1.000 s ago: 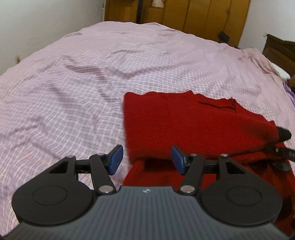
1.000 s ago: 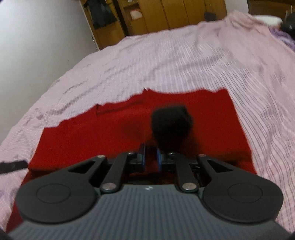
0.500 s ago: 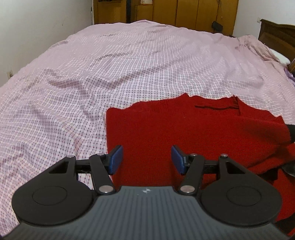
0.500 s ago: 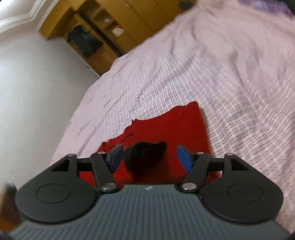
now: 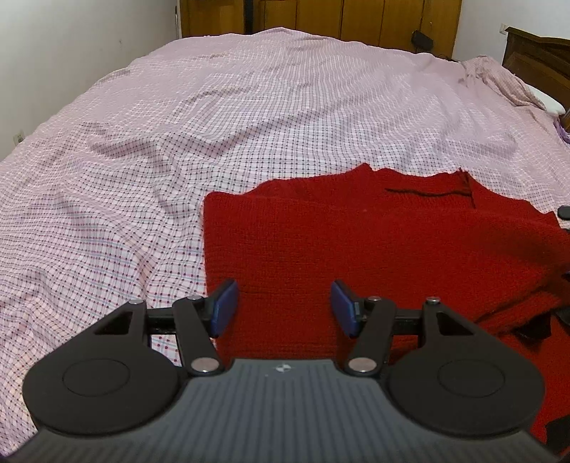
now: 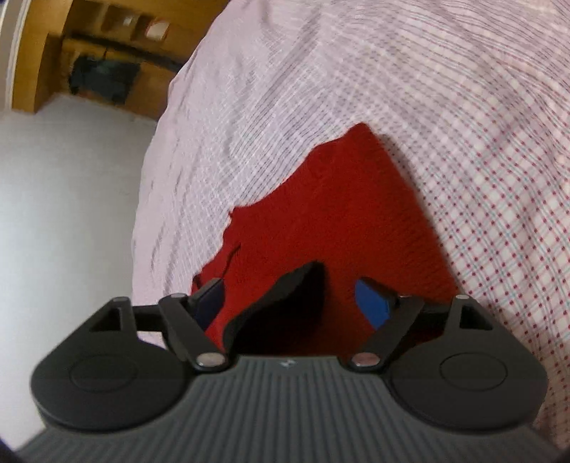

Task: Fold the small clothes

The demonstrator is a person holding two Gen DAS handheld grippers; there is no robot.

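A red knitted garment (image 5: 374, 249) lies folded on the pink checked bedsheet (image 5: 178, 142), its left edge straight and a dark thread across its far part. My left gripper (image 5: 283, 308) hovers open over the garment's near left part, nothing between its blue pads. In the right wrist view the same red garment (image 6: 338, 213) shows tilted, and a black cuff or trim piece (image 6: 281, 306) lies loose between the jaws. My right gripper (image 6: 295, 301) is opening, its pads clear of the black piece.
The bedsheet (image 6: 463, 107) spreads wide beyond the garment. Wooden wardrobes (image 5: 356, 17) stand at the far end, a white wall (image 5: 53, 53) runs on the left, and a dark headboard (image 5: 538, 53) and a pillow sit at the far right.
My right gripper let go of the black piece, opened wide, and rolled so its view tilts. My left gripper drew back, and the garment's left edge now lies flat.
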